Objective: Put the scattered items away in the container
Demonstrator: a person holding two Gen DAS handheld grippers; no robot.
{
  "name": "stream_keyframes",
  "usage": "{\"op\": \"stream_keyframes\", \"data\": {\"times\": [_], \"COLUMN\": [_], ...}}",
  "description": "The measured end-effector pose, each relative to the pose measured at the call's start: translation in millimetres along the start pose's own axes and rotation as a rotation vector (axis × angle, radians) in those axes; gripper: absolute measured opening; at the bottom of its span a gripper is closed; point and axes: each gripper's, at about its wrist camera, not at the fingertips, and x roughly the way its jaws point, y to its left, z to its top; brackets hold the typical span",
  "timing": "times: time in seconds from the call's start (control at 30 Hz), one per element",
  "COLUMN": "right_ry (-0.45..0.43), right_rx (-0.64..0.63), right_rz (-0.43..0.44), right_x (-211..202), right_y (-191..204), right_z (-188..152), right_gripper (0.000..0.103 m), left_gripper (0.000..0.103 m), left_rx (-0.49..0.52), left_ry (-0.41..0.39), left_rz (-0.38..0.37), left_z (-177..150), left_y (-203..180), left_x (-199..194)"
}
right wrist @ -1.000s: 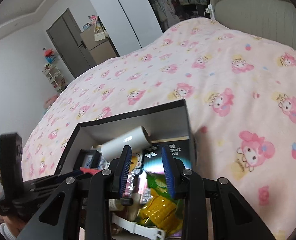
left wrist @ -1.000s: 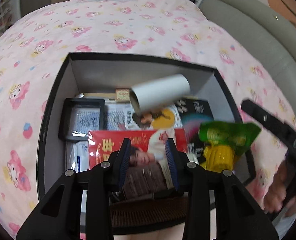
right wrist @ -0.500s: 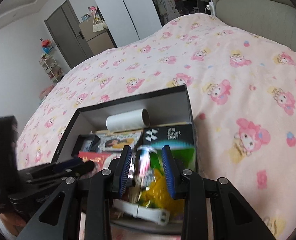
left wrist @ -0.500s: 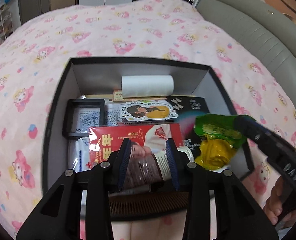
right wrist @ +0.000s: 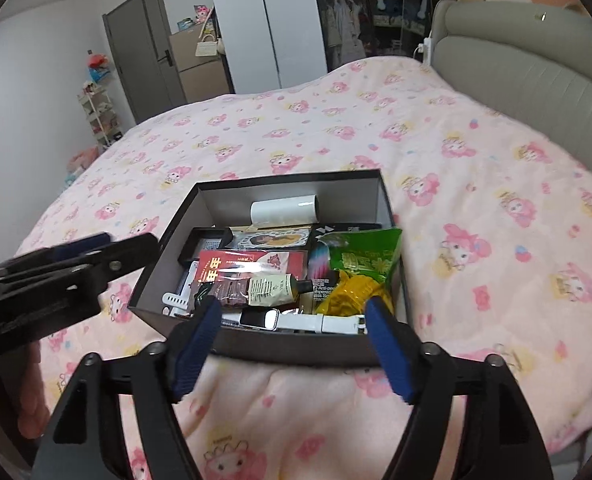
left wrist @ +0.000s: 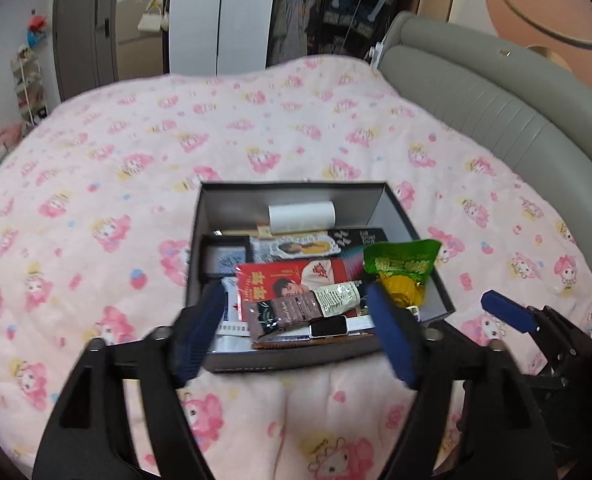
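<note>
A dark cardboard box [left wrist: 397, 216] [right wrist: 176, 224] sits on the pink bed cover. It holds a white paper roll [left wrist: 301, 216] [right wrist: 284, 210], a red packet [left wrist: 292, 276] [right wrist: 252, 264], a brown and cream tube [left wrist: 307, 306] [right wrist: 256, 290], a green and yellow snack bag [left wrist: 401, 272] [right wrist: 361, 270], a white smartwatch [left wrist: 329, 326] [right wrist: 296, 320] and cards. My left gripper [left wrist: 296, 334] is open and empty, held back from the box's near wall. My right gripper [right wrist: 292, 344] is open and empty too, just before the near wall.
The pink cartoon-print cover [left wrist: 256, 136] [right wrist: 475, 184] spreads all around the box. A grey padded headboard [left wrist: 495, 108] [right wrist: 535, 60] runs along the right. White wardrobe doors [right wrist: 280, 20] and a grey door [right wrist: 148, 48] stand beyond the bed.
Both grippers have pulled back and up from inside the box and opened wide. The paper roll, in the air a second ago, now lies at the box's far end.
</note>
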Motion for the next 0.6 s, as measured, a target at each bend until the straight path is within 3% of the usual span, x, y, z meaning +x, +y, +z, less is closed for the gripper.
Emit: {"op": "stream_keyframes", "data": {"times": [0.33, 0.6], "right_ry": [-0.101, -0.181], "right_rx": [0.019, 0.035], "right_rz": [-0.062, -0.083], "right_x": [-76.3, -122.1], "right_y": [31.2, 41.6], "right_z": [-2.7, -22.2], "right_gripper": [0.080, 0.081], "left_gripper": [0.102, 0.102], "left_rx": [-0.026, -0.022], "left_ry": [-0.126, -0.141], "left_rz": [0.035, 0.088], "left_z": [-20.3, -49.0], "left_y": [14.8, 16.3], "left_x": [-89.4, -131.0]}}
